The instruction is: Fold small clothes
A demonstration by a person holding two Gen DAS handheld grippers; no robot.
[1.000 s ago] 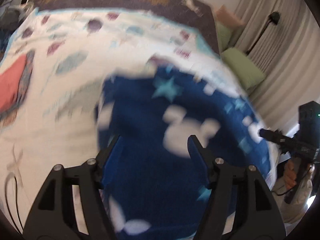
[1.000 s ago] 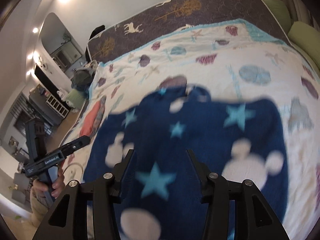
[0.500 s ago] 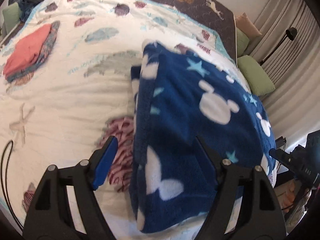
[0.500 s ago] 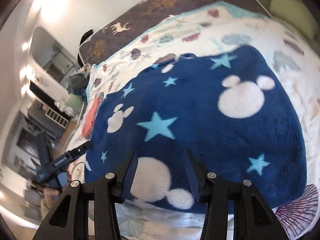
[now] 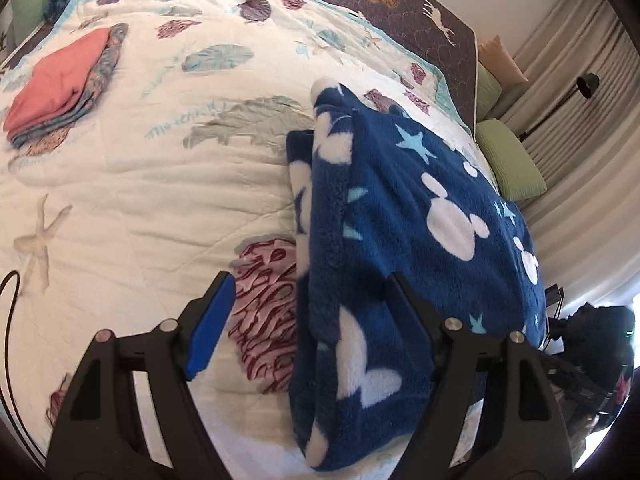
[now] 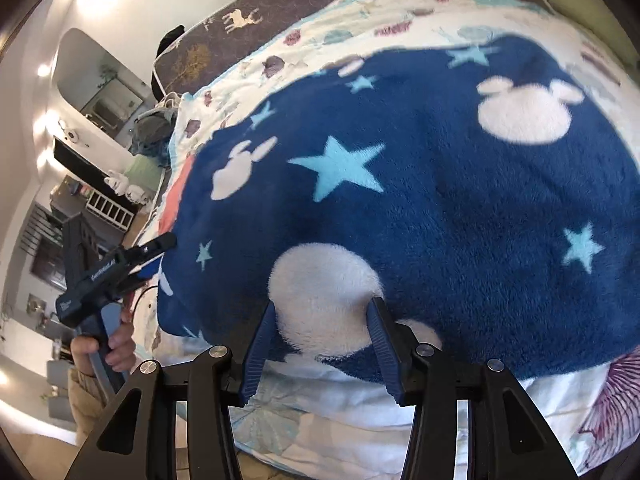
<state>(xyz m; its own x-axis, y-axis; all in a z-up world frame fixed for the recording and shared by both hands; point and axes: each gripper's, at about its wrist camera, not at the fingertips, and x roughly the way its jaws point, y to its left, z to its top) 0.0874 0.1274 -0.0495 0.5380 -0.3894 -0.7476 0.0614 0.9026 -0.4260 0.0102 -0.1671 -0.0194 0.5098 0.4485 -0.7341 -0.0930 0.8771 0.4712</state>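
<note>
Two fluffy layers: folded navy fleece (image 5: 404, 216) on quilted bedspread (image 5: 132, 184).

Navy fleece (image 5: 432, 208) with white mouse-heads, light-blue stars.

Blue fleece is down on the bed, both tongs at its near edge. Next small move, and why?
Probably lift both tongs clear. The blue fleece lies doubled on the quilt; the left tongs are open, and the right tongs do not visibly pinch it.
</note>
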